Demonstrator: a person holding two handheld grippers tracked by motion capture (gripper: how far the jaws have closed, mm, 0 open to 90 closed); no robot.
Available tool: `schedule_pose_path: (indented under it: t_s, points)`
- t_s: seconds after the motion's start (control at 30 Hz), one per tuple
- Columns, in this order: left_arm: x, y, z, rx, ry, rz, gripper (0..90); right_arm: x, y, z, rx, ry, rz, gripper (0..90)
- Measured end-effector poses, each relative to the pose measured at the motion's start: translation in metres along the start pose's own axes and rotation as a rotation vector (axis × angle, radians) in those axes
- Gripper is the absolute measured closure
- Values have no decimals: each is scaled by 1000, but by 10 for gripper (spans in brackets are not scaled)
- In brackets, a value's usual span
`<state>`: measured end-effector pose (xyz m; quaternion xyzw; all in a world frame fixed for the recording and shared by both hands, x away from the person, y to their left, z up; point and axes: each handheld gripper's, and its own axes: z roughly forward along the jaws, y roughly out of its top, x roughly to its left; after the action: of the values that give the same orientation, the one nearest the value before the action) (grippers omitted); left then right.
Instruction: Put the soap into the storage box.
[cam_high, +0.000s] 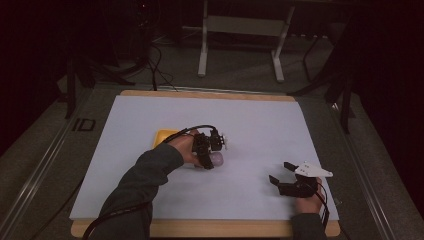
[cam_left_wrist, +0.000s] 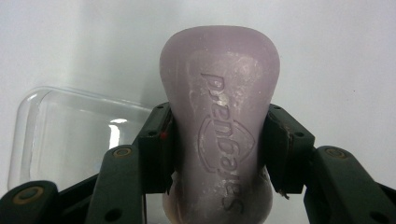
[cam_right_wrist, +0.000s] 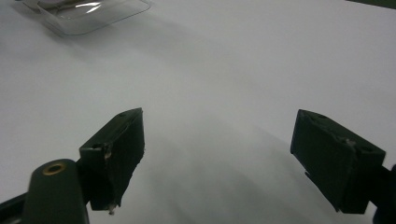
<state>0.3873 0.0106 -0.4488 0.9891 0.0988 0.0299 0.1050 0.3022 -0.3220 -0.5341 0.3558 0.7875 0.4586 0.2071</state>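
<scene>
Left gripper (cam_left_wrist: 219, 149): clamped on a lilac soap bar (cam_left_wrist: 219, 135), jaws pressed to its narrow waist on both sides; the bar's rounded end juts forward past the pads, embossed lettering facing the camera

Soap bar, seen from above: a pale lump (cam_high: 216, 159) under the left gripper (cam_high: 210, 152), at or just above the white mat (cam_high: 260, 125); whether it touches the mat cannot be told

Clear lid: a transparent soap-box part (cam_left_wrist: 70, 135) lies on the mat beyond and to the left of the held bar, near it but apart; the same piece appears far ahead of the right gripper's jaws (cam_right_wrist: 88, 14)

Yellow tray: a yellow piece (cam_high: 165, 136) sits just behind the left hand, partly hidden by it

Right gripper (cam_high: 290, 180): jaws spread wide, nothing between them; it rests well to the right of the soap, over bare mat (cam_right_wrist: 219, 140)

Progress: the grasp looks secure, so pick-up appears done; by this reading, carrying the bar to its box and closing the box remain

Next move, as judged: a short carry from the left gripper toward the yellow tray behind it; a slippery bar could twist in the pads
</scene>
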Motion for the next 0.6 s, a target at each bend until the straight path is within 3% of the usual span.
schedule_pose_path:
  t_s: [0.6]
  points:
    - [8, -9, -7, -2, 12, -30, 501, 0, 0, 0, 0, 0, 0, 174]
